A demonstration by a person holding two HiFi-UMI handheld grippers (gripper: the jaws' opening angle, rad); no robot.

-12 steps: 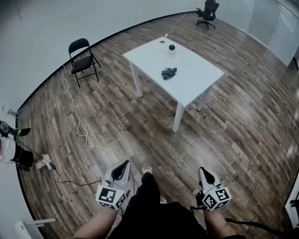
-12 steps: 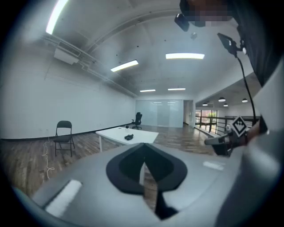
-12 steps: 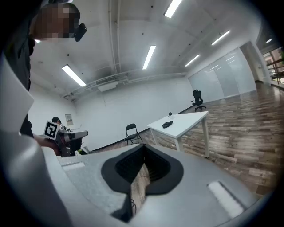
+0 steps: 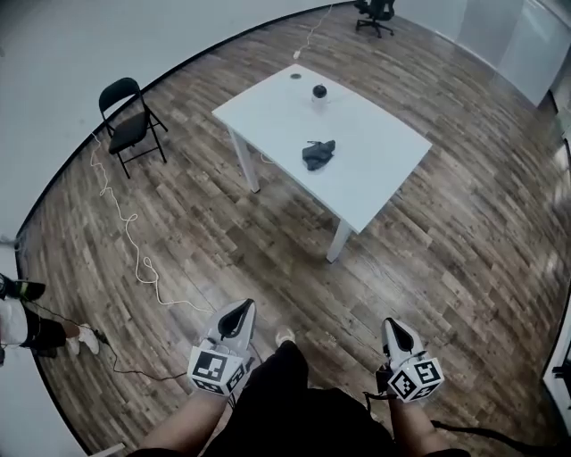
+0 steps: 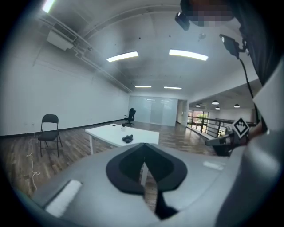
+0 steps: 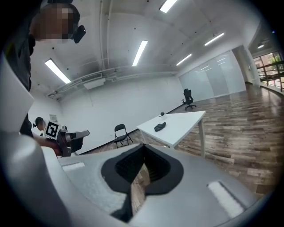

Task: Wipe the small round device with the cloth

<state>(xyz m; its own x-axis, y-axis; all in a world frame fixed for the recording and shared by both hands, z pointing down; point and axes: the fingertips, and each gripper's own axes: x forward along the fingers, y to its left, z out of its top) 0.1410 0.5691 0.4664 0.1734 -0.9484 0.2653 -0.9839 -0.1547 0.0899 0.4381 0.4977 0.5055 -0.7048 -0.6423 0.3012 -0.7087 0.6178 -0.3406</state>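
Observation:
A white table point(image 4: 375, 170) stands across the wooden floor, far ahead of both grippers. On it lies a dark crumpled cloth point(image 4: 318, 153), and beyond that sits the small round black device point(image 4: 319, 91). My left gripper point(image 4: 241, 310) and right gripper point(image 4: 391, 325) hang low by the person's legs, both shut and empty. In the left gripper view the jaws meet at a point point(image 5: 143, 146), with the cloth point(image 5: 127, 139) and device point(image 5: 124, 125) small in the distance. The right gripper point(image 6: 143, 146) view shows the cloth point(image 6: 159, 126) and device point(image 6: 162, 114) on the tabletop as well.
A black folding chair point(image 4: 129, 120) stands left of the table, and an office chair point(image 4: 375, 13) at the far wall. A white cable point(image 4: 134, 241) snakes over the floor on the left. Another person's feet point(image 4: 36, 330) show at the left edge.
The table, cloth and device appear a little larger and nearer in the head view, and the folding chair has slid left. Both grippers stay low and shut.

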